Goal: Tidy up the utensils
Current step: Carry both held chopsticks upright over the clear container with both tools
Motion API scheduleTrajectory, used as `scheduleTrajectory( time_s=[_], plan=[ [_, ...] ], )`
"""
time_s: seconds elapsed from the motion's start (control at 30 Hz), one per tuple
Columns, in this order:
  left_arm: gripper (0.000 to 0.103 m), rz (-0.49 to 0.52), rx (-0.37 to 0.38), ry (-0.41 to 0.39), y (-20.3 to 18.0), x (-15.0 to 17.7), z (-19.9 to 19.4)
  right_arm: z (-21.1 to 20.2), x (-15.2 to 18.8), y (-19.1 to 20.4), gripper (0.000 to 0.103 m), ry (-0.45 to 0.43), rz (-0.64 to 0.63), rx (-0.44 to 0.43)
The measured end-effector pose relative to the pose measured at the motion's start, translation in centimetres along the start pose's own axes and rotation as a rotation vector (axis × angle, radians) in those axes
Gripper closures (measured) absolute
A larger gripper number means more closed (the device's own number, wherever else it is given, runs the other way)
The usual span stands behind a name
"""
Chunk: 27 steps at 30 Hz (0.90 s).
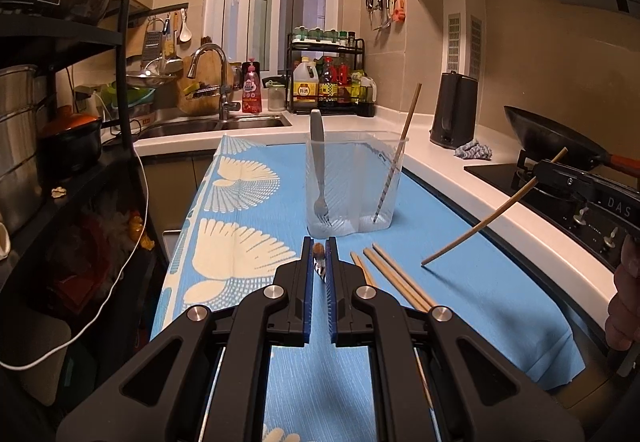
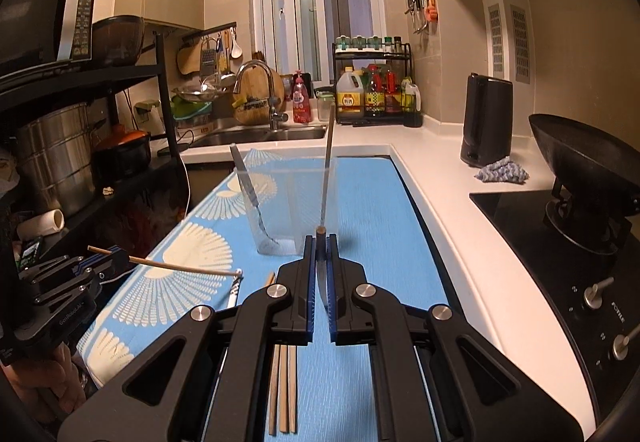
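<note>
Loose chopsticks (image 2: 283, 388) under right tool (image 2: 320, 242), clear container (image 1: 352, 185) ahead

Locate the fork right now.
The fork stands tines-down in the left side of the clear container on the blue cloth, a chopstick leaning opposite.

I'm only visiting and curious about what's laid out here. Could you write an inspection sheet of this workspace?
Surface: blue cloth with cream fan pattern, lying flat.
Job's things: clear plastic holder containing grey-handled fork and one wooden chopstick; loose wooden chopsticks on the cloth.
Clutter: crumpled blue-grey rag.
Grippers: left gripper shut on left-held chopstick; right gripper shut on right-held chopstick.
Cables: white cable hanging beside shelving.
Surroundings: steel sink, black wok, sauce bottles.
</note>
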<state>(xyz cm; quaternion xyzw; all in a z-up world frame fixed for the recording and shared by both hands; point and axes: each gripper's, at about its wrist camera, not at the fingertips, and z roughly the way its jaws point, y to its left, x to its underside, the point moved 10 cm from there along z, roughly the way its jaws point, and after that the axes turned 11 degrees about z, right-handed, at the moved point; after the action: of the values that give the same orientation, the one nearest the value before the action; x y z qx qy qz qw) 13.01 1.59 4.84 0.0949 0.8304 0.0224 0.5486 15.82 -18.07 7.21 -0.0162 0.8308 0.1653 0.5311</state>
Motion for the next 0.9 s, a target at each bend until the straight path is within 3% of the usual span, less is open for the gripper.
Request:
scheduleTrajectory(
  time_s=[0.43, 0.9],
  plan=[
    [0.097, -0.073, 0.133, 0.096, 1.8, -3.1, 2.0, 0.3, -4.4, 1.3, 0.098, -0.018, -0.011, -0.014],
    [0.097, -0.053, 0.137, 0.095, 1.5, -6.0, 2.2, 0.8, -6.6, 2.0, 0.098, -0.011, -0.018, -0.025]
  ],
)
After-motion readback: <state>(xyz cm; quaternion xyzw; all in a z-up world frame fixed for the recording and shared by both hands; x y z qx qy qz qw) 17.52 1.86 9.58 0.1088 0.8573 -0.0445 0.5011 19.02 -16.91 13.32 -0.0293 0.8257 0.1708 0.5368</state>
